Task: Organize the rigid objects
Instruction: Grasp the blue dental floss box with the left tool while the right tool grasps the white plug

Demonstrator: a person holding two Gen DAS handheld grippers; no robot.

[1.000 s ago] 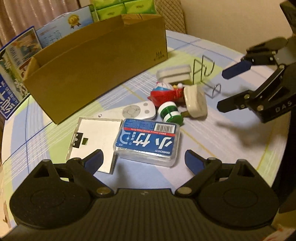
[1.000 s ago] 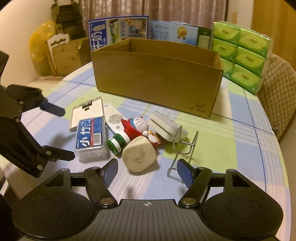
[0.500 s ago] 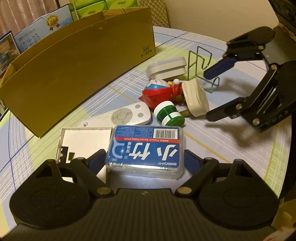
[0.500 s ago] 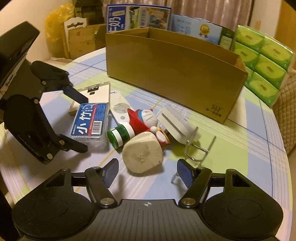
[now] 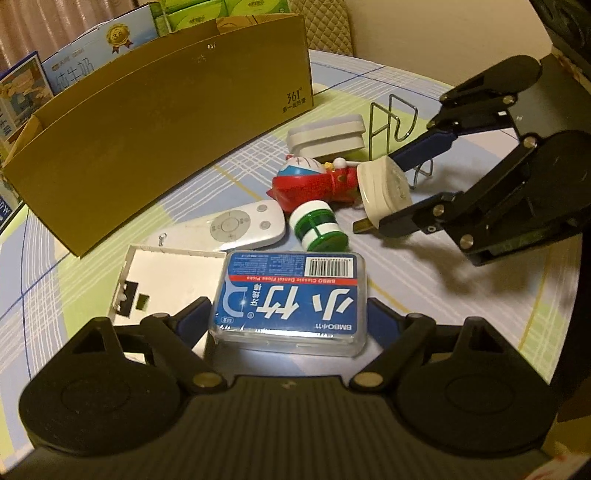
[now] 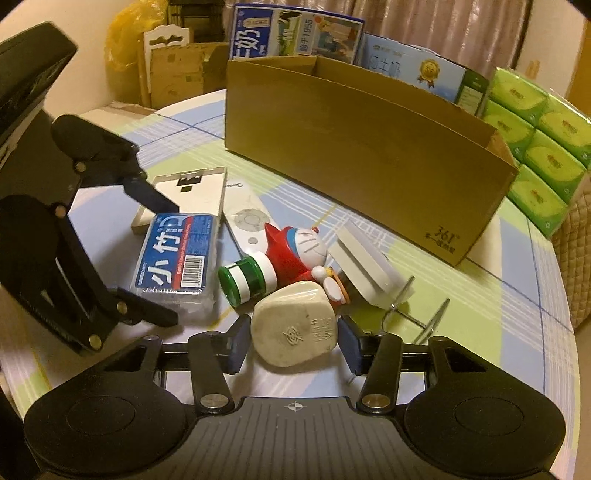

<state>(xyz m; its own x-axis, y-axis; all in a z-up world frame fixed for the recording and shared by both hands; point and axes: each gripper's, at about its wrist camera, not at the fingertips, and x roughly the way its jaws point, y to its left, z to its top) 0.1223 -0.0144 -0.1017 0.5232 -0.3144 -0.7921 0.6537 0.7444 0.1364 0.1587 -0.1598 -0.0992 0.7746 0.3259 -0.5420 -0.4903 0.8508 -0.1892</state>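
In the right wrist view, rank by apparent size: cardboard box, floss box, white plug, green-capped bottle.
1. cardboard box
2. floss box and white plug: look alike, and the plug sits nearer the camera, so unranked
3. green-capped bottle

This is a lived-in home, a dining corner lit by warm lamplight. A round table (image 6: 498, 295) wears a blue-and-green checked cloth. Green tissue packs (image 6: 535, 122) and milk cartons (image 6: 295, 33) are stacked behind a cardboard box (image 6: 369, 147). A quilted chair back (image 5: 319, 26) stands by the cream wall, with drawn curtains (image 6: 443, 26) and a yellow bag (image 6: 125, 44) beyond.
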